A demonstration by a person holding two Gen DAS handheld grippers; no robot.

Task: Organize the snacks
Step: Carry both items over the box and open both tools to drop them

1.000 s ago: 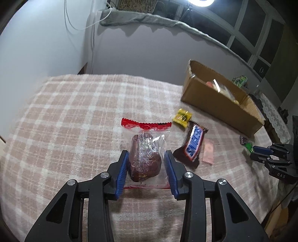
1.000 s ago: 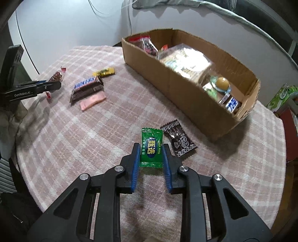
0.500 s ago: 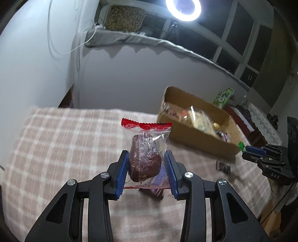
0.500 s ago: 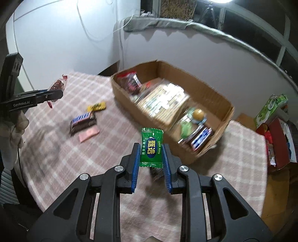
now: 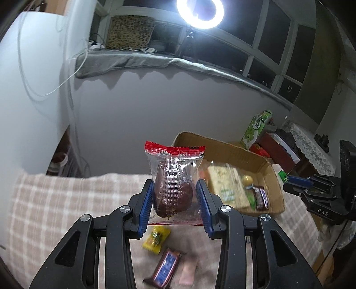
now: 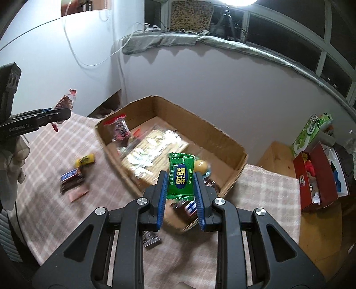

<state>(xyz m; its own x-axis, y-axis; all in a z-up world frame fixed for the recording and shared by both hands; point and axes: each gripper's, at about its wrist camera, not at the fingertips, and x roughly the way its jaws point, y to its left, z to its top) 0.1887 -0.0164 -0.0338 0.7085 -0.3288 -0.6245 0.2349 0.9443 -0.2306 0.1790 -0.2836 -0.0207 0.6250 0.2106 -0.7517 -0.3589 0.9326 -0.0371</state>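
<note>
Snacks in the cardboard box blur; left claw clenches a cake packet, right claw a green candy.

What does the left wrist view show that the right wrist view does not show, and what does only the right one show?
Only the left wrist view: the lit ring light overhead, and the left gripper seen close, shut on the clear red-topped snack packet.

Only the right wrist view: the right gripper seen close, shut on the green candy, and a dark wrapped snack on the cloth below it.

Both: the cardboard box with snacks inside, the yellow candy, the chocolate bar, the pink packet, the checked tablecloth.
</note>
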